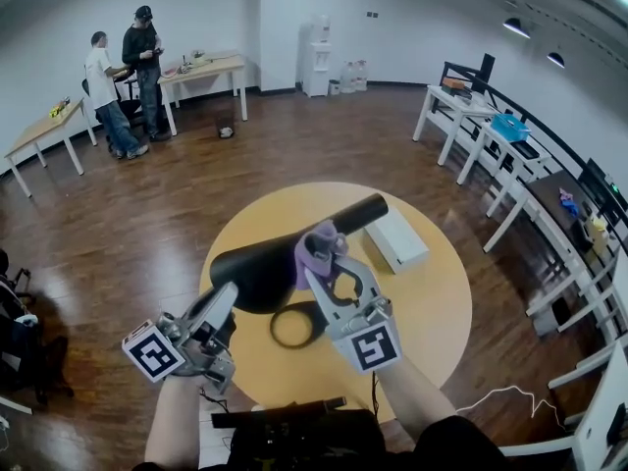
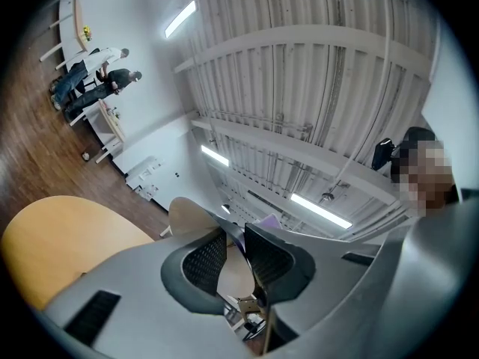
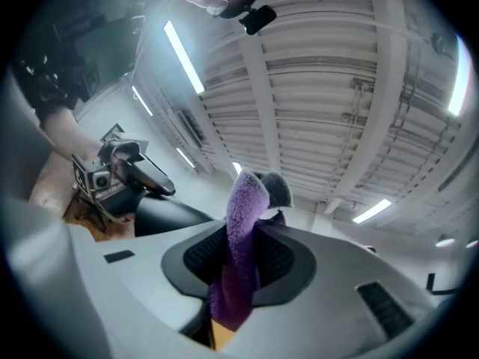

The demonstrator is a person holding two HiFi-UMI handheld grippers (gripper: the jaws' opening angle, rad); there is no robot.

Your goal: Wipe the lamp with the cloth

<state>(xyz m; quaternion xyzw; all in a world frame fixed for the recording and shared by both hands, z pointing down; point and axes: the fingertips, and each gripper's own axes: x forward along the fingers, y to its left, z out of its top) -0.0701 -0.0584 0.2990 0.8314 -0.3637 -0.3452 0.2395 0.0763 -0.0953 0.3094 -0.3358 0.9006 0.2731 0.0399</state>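
Head view shows the matte black lamp (image 1: 257, 268) tipped over the round yellow wooden table (image 1: 432, 312), its stem pointing toward a white box (image 1: 395, 240). The left gripper (image 1: 226, 300) has its jaws pinched nearly together on the thin rim of the shade, steadying it. The right gripper (image 1: 316, 275) clamps the fuzzy purple cloth (image 1: 319, 245), which sits against the lamp's upper side. Wiping seems under way; the next stroke calls for keeping the cloth pressed while sliding along the stem.

White box (image 1: 395, 240) on round table (image 1: 437, 307); possibly a water dispenser (image 1: 317, 57) behind.
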